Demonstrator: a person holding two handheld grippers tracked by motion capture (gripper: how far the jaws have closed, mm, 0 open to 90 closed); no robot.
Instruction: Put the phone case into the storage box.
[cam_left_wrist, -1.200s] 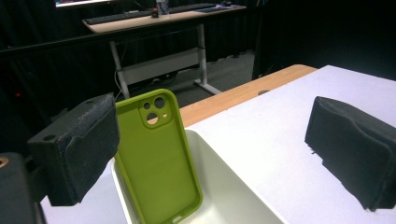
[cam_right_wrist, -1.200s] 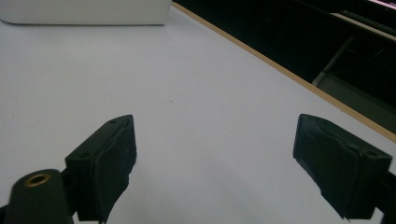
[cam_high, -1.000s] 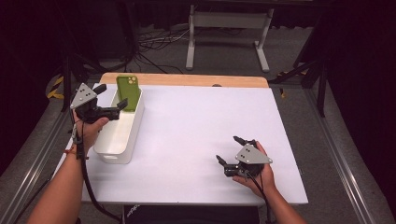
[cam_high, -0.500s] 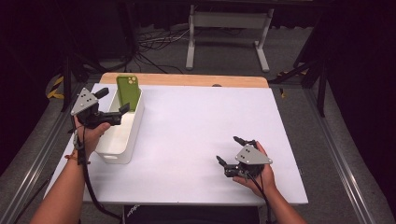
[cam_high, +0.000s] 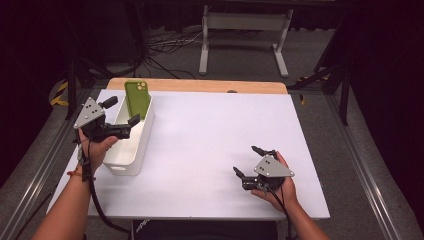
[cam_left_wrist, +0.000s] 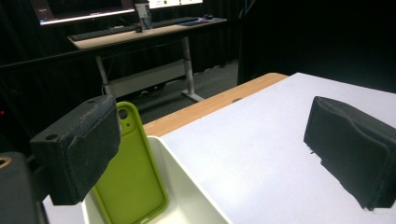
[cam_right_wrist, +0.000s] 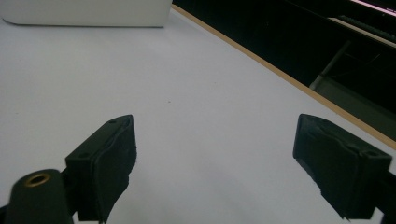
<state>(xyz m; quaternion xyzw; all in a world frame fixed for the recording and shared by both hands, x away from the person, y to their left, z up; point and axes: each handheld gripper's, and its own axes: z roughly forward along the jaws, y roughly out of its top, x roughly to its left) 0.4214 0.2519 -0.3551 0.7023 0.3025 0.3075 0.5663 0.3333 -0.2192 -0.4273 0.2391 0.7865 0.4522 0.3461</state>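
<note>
A green phone (cam_high: 137, 98) stands on end in the far end of a white bin (cam_high: 116, 161), leaning on its back wall. My left gripper (cam_high: 122, 111) hovers open over the bin's left side, just short of the phone, with nothing between its jaws. In the left gripper view the phone (cam_left_wrist: 133, 179) rises behind the left jaw, inside the bin (cam_left_wrist: 187, 164), and the left gripper (cam_left_wrist: 215, 133) is wide open. My right gripper (cam_high: 248, 161) rests open low over the table's near right part. In the right gripper view the right gripper (cam_right_wrist: 219, 154) frames bare white table.
The white table top (cam_high: 210, 135) has a wooden strip (cam_high: 200, 85) along its far edge. The bin's side wall (cam_right_wrist: 88, 11) lies far off ahead of the right gripper. A desk frame (cam_high: 240, 30) and cables lie on the floor beyond the table.
My left gripper has drawn back slightly toward the person, away from the phone, staying open. The phone, the bin and the right gripper have not moved.
</note>
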